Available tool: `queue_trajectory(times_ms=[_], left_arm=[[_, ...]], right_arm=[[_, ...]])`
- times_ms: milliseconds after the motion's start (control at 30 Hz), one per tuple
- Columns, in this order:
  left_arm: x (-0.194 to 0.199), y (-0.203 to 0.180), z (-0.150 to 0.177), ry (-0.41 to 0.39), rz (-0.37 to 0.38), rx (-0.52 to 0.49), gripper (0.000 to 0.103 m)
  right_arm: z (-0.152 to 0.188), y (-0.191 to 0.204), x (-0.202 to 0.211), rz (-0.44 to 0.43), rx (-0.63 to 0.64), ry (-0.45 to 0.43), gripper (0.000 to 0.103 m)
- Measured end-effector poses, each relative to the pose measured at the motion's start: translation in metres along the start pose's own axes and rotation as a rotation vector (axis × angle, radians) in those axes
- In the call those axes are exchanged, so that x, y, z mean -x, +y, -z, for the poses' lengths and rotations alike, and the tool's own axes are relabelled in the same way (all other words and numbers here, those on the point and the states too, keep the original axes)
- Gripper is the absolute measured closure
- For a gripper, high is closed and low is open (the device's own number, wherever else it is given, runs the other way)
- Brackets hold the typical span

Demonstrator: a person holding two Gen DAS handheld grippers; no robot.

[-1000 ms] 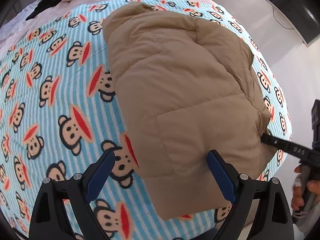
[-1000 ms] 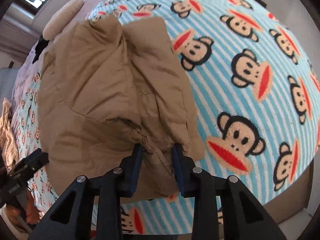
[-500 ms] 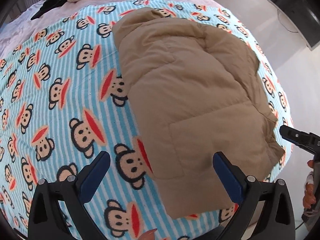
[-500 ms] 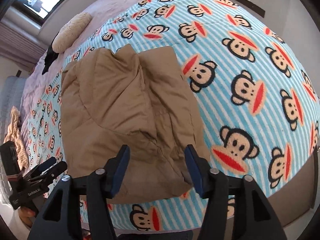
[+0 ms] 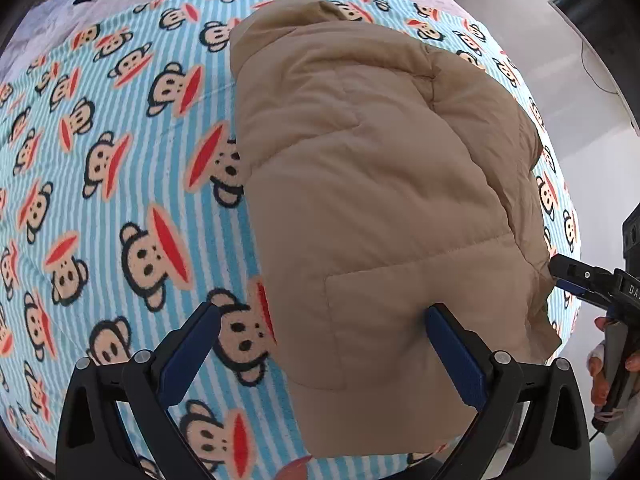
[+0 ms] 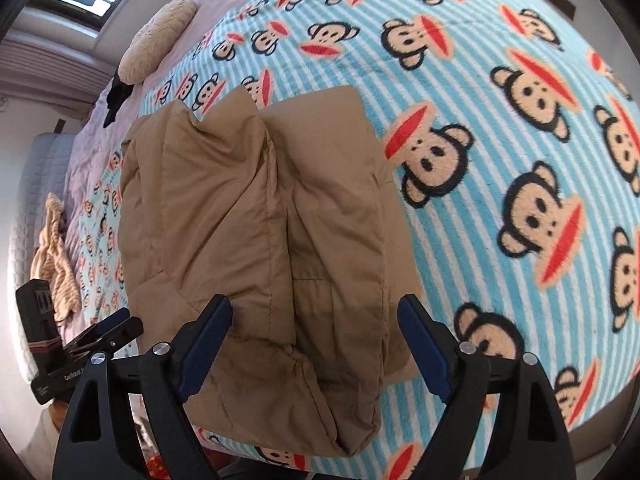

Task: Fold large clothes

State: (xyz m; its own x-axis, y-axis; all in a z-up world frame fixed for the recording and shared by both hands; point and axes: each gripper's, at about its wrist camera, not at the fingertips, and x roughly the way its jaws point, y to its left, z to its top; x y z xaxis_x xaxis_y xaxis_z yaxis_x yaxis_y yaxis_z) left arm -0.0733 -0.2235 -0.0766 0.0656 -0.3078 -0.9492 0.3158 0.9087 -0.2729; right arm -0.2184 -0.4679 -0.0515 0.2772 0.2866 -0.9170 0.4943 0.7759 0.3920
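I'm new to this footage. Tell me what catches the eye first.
A puffy tan jacket, folded lengthwise, lies on a blue-striped monkey-print blanket covering the bed. Both grippers hang open above its near end, the left gripper over its left edge and the right gripper straddling it, neither holding anything.

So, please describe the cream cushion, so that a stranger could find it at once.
Start at the bed with the striped monkey blanket. Follow it past the tan padded jacket to the far end, where plain lilac bedding begins. The cushion lies there: oval, cream, knit-textured, beside a small black cloth, and without any print.
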Motion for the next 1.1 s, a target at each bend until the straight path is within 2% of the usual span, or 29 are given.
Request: queue_trajectory(times_ms=[133, 367, 500, 567, 700, 867, 1000, 1033, 1100], left_arm=[[-0.006, 0.005, 0.0, 0.021, 0.034, 0.047, 0.001], [-0.007, 0.004, -0.007, 0.011, 0.066, 0.043, 0.001], [-0.014, 0.01, -0.016, 0.025, 0.14, 0.051, 0.001], [-0.021, 0.018, -0.022, 0.044, 0.205, 0.083, 0.001], [-0.032, 0.025, -0.029, 0.064, 0.282, 0.111, 0.001], [-0.042, 0.032, -0.038, 0.071, 0.341, 0.127, 0.001], [-0.045, 0.039, -0.042, 0.073, 0.369, 0.135, 0.001], [-0.046, 0.04, -0.042, 0.072, 0.372, 0.134, 0.001], [-0.048, 0.043, -0.042, 0.069, 0.374, 0.13, 0.001]], right_arm=[[-0.004, -0.004, -0.005, -0.043, 0.003, 0.0, 0.015], [-0.014, -0.019, -0.009, -0.035, -0.004, -0.033, 0.015], [-0.024, -0.034, -0.022, -0.067, -0.05, 0.002, 0.015], [-0.032, -0.04, -0.033, -0.117, -0.067, 0.043, 0.015], [-0.047, -0.053, -0.055, -0.208, -0.122, 0.101, 0.014], [-0.06, -0.06, -0.067, -0.292, -0.128, 0.12, 0.013], [-0.065, -0.056, -0.069, -0.421, -0.118, 0.134, 0.013], [-0.066, -0.052, -0.07, -0.448, -0.105, 0.138, 0.002], [-0.067, -0.044, -0.07, -0.484, -0.076, 0.142, 0.0]])
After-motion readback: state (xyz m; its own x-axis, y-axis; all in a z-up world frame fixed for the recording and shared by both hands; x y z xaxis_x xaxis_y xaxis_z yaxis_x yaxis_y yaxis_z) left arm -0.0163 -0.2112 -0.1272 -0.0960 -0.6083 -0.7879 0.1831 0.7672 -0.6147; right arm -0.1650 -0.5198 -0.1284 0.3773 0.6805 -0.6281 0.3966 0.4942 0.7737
